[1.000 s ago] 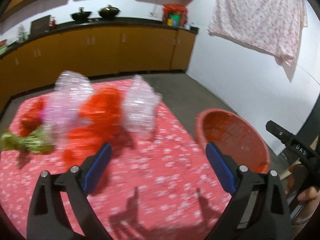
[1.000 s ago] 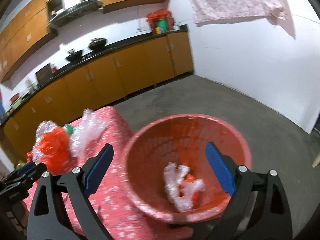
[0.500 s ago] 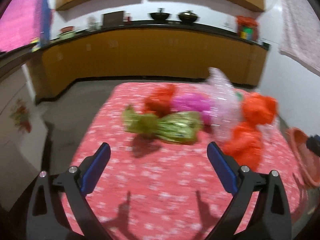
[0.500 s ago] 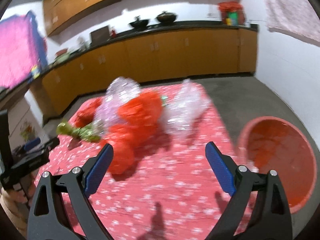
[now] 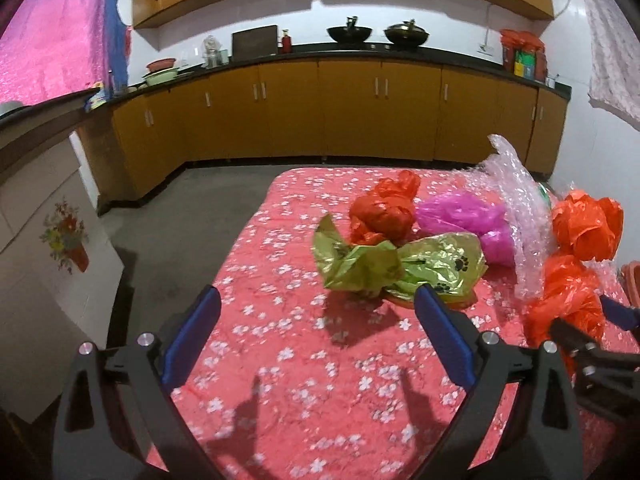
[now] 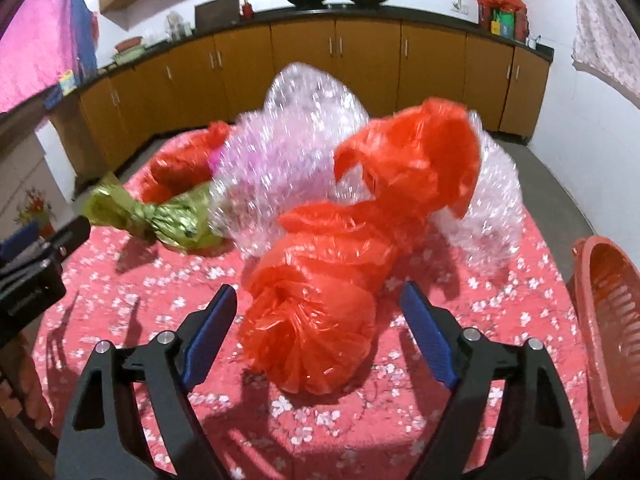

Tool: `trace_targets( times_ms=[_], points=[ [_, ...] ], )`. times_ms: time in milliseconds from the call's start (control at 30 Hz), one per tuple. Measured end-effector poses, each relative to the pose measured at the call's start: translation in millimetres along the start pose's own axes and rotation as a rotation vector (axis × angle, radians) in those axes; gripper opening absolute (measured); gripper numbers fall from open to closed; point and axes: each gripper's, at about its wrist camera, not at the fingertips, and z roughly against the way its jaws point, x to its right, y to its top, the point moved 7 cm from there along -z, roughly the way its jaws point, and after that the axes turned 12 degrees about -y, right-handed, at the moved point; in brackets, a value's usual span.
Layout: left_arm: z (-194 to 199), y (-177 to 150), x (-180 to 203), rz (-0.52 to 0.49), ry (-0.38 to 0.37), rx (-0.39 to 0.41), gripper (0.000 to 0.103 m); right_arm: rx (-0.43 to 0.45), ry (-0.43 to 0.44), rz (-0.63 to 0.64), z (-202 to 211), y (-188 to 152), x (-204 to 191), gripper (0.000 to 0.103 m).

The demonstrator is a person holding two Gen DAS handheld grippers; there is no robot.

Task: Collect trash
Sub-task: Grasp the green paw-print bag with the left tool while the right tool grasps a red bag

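Crumpled trash lies on a table with a pink flowered cloth. A green foil bag lies just beyond my open, empty left gripper. Behind it are a red bag, a magenta bag and clear bubble wrap. My right gripper is open, its jaws on either side of the near end of an orange-red plastic bag, not closed on it. Bubble wrap and the green bag lie behind. The red basket stands at the table's right edge.
Yellow kitchen cabinets with a dark counter run along the back wall. Grey floor lies left of the table. A white cabinet with a flower sticker stands at the left. The right gripper's body shows in the left wrist view.
Both grippers swung left from the basket to the trash pile. My right gripper has closed in on the orange-red bag, which now sits between its jaws. My left gripper has neared the green bag.
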Motion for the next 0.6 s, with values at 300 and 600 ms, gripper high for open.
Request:
trace_targets(
  times_ms=[300,600],
  points=[
    [-37,7,10,0.036,-0.024,-0.024,0.098,-0.024,0.009,0.040,-8,-9,0,0.045],
    [-56,11,2,0.088,-0.008,-0.036,0.084,-0.021,0.019,0.036,-1,-19,12,0.044]
  ],
)
